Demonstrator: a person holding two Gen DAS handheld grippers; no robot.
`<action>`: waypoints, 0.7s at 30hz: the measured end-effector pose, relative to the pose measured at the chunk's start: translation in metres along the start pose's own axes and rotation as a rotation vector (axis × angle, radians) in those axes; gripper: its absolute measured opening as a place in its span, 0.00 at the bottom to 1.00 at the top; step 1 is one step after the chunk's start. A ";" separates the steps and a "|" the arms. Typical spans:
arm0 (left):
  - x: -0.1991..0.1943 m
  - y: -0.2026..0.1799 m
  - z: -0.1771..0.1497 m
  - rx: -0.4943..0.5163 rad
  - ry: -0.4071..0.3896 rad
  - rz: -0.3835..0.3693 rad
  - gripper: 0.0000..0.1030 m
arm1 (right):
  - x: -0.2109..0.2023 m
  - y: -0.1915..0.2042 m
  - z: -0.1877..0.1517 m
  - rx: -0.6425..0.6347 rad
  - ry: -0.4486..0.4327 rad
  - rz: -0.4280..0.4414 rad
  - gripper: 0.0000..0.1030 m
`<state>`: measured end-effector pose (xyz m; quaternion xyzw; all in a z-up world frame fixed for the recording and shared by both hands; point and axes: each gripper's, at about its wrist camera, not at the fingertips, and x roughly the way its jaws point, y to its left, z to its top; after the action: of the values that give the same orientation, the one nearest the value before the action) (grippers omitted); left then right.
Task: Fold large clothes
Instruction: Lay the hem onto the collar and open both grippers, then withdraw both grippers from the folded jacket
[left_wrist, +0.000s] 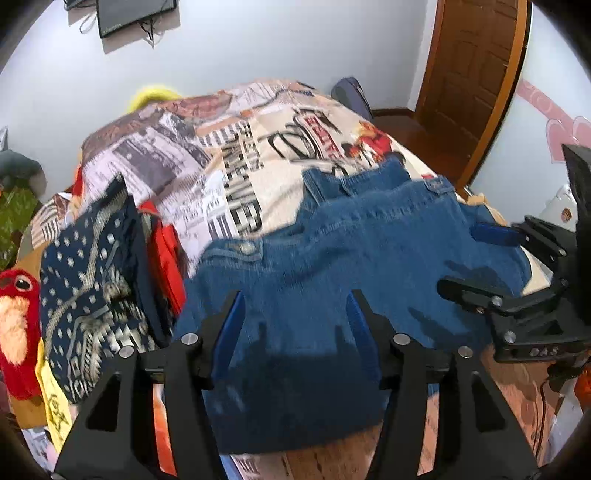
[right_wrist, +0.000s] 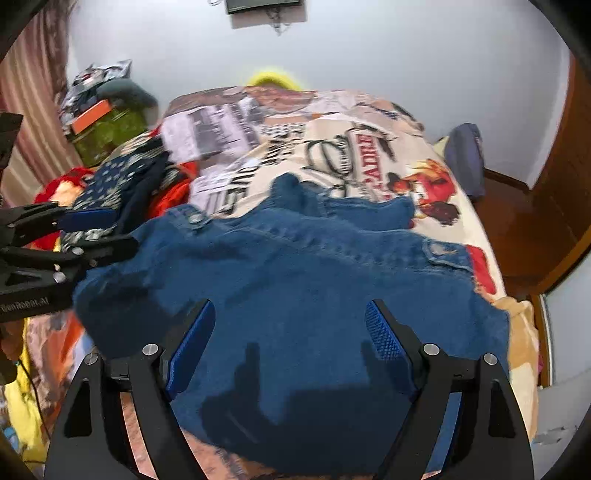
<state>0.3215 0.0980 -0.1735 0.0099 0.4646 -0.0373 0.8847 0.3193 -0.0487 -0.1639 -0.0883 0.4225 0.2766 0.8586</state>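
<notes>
- Left claw (left_wrist: 295, 325) and right claw (right_wrist: 290, 334) both gape empty above denim jacket (right_wrist: 295, 266) on bed (right_wrist: 369, 147).
- Denim likely heavy, thick, limp; best pinched at hem corners or shoulder seams.

The jacket (right_wrist: 295, 280) lies on the bed (right_wrist: 369, 155), at its near end. A pile of clothes (right_wrist: 122, 192) sits at ten o'clock from it, a door (left_wrist: 476, 74) at two o'clock, and a screen (left_wrist: 133, 13) on the wall at twelve.

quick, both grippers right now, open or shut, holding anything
left gripper: open, above the denim jacket, holding nothing.
right gripper: open wide, above the same jacket, holding nothing.
</notes>
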 end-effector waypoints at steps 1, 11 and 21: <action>0.003 -0.001 -0.004 -0.002 0.011 -0.007 0.56 | 0.004 0.001 -0.002 -0.001 0.010 -0.007 0.81; 0.047 -0.006 -0.049 -0.063 0.134 -0.078 0.59 | 0.034 -0.015 -0.035 0.020 0.151 -0.128 0.81; 0.018 0.013 -0.066 -0.065 0.062 0.049 0.59 | 0.000 -0.072 -0.072 0.119 0.104 -0.116 0.84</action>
<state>0.2782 0.1129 -0.2263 -0.0063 0.4925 -0.0002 0.8703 0.3100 -0.1361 -0.2147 -0.0757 0.4762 0.1959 0.8539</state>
